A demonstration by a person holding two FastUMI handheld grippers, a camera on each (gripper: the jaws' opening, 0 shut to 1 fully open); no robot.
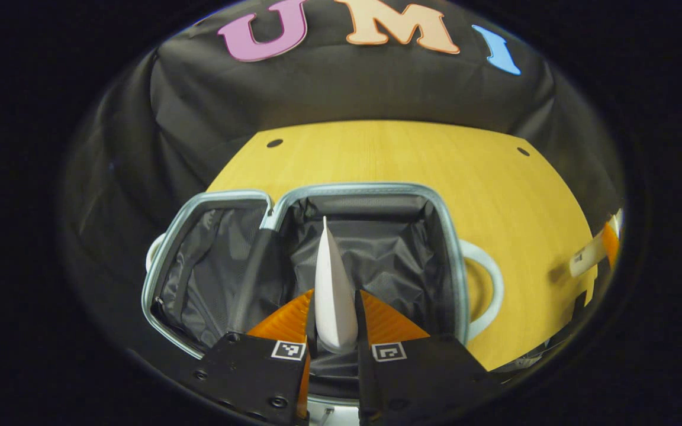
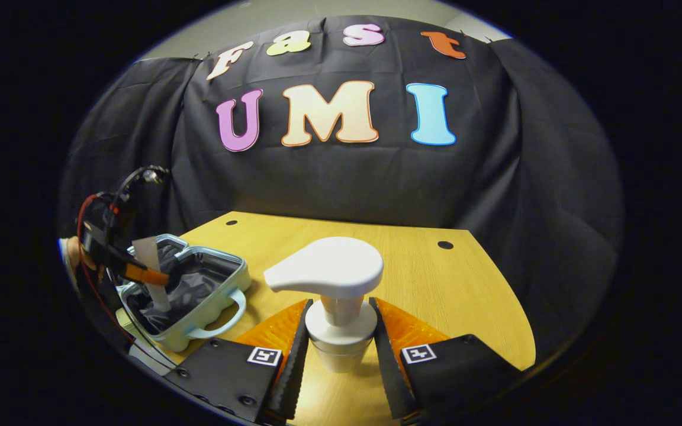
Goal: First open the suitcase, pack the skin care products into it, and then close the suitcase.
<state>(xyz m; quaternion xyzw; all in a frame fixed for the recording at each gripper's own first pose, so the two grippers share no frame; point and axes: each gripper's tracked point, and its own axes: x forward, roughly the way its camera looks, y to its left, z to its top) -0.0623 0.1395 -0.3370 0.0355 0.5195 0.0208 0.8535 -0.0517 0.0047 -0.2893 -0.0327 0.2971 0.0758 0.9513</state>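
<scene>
Wooden tabletop [image 2: 436, 284] carries the open suitcase [image 2: 199, 307] at its left edge, where the left gripper [image 1: 334, 313] clamps a white tube [image 1: 332, 284] over the lining for release, while the right gripper [image 2: 341, 337] clamps a pump bottle [image 2: 338, 296] nearer centre, evidently next.

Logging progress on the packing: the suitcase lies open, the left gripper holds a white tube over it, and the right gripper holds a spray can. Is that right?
Not quite. The right gripper holds a white pump bottle, not a spray can, as the right gripper view shows. The rest stands: the suitcase lies open and the left gripper holds the white tube over it.
</scene>
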